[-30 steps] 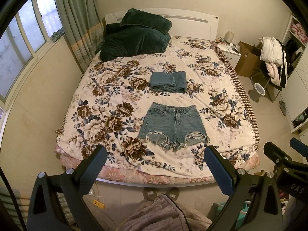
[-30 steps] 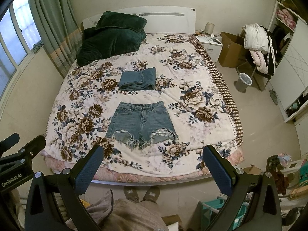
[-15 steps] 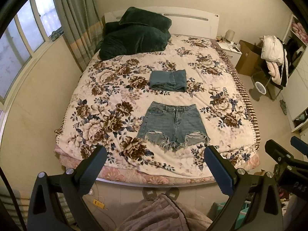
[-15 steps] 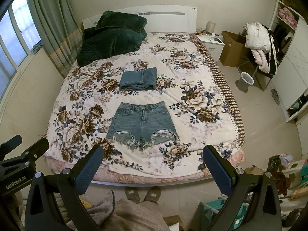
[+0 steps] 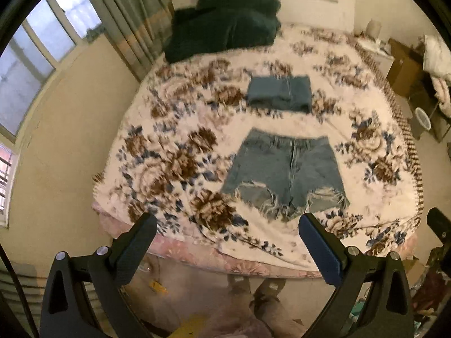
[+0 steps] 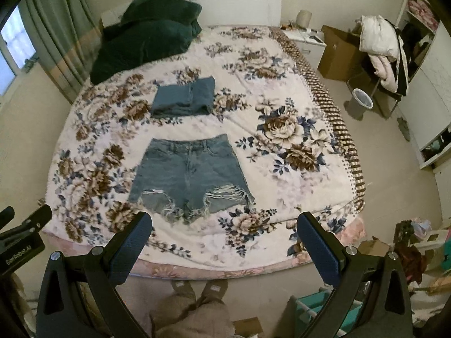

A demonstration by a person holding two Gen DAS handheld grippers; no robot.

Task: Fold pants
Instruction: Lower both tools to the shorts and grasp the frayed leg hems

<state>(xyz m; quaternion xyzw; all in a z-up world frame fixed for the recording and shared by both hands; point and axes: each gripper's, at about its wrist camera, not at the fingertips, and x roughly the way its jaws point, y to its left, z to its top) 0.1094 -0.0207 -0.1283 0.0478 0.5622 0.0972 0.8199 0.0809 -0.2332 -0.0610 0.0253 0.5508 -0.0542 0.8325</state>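
Observation:
Frayed blue denim shorts [image 5: 284,171] lie flat and unfolded near the foot of a floral bed [image 5: 174,163], waistband away from me; they also show in the right wrist view [image 6: 188,174]. A folded denim piece [image 5: 279,94] lies beyond them [image 6: 183,100]. My left gripper [image 5: 225,242] is open and empty, held above the bed's foot edge, short of the shorts' hems. My right gripper [image 6: 224,242] is also open and empty, at the same edge, its left finger just below the shorts' left hem.
Dark green bedding [image 5: 225,19] is piled at the headboard [image 6: 149,33]. A window and curtain are at left. A nightstand, cardboard box [image 6: 335,53], bin [image 6: 362,101] and clothes-laden chair stand at right. My feet in slippers [image 6: 200,287] are on the floor by the bed.
Both grippers have moved forward and down toward the bed, so the shorts look larger and closer. The views are blurred by motion. Both grippers stay open.

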